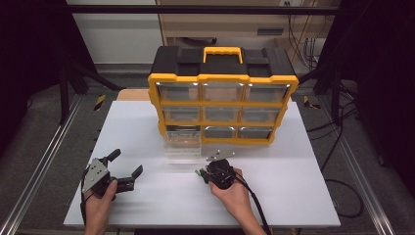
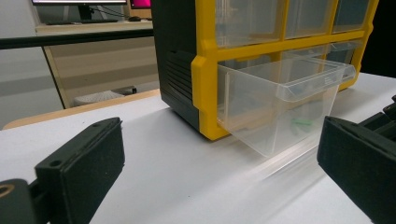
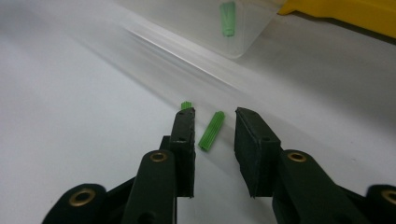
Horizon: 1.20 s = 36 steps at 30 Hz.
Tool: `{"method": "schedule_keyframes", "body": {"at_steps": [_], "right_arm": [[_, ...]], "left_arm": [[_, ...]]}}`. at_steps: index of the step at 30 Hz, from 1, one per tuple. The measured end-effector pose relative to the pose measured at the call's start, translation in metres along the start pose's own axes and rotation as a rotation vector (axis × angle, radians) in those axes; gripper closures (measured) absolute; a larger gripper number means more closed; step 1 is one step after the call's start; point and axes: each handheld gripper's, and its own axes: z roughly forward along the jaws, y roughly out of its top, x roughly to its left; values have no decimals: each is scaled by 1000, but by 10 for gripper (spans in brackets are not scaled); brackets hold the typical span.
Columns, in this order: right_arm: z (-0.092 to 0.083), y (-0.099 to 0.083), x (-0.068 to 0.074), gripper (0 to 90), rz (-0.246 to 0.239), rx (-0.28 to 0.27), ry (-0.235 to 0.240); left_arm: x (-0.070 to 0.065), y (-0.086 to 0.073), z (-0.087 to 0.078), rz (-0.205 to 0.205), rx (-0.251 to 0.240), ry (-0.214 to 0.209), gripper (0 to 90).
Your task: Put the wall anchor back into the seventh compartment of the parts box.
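Note:
A yellow and black drawer organizer [image 1: 222, 78] stands at the back middle of the white table. Its bottom-left clear drawer [image 1: 182, 143] is pulled out, and the left gripper view shows that drawer [image 2: 280, 100] with green wall plugs [image 2: 299, 124] inside. My right gripper [image 3: 215, 116] is low over the table, open, with a green plug [image 3: 211, 131] lying between its jaws and touching neither. A second plug [image 3: 187, 105] peeks past the left jaw. In the high view my right gripper [image 1: 201, 174] sits just in front of the drawer. My left gripper [image 1: 126, 163] rests wide open at the front left.
The white table [image 1: 293, 161] has bare surface on the right and along the front. Metal frame rails [image 1: 44, 161] run along both sides. A small grey metal piece [image 1: 219, 155] lies in front of the organizer. Cables [image 1: 337, 147] trail on the floor at the right.

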Motion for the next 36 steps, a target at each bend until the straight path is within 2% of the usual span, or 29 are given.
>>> {"method": "schedule_keyframes", "body": {"at_steps": [14, 21, 27, 32, 36], "right_arm": [[8, 4, 1, 775, 2, 6, -19], [11, 4, 4, 808, -27, 18, -29], [10, 4, 3, 848, -30, 20, -36], [2, 3, 0, 848, -1, -22, -35], [-12, 3, -5, 848, 14, -75, -27]], "left_arm": [[0, 0, 0, 1, 2, -2, 8], [-1, 0, 2, 8, 7, -6, 8], [0, 0, 2, 7, 8, -7, 8], [0, -1, 2, 4, 7, -6, 8], [1, -1, 1, 0, 5, -4, 8]]}}
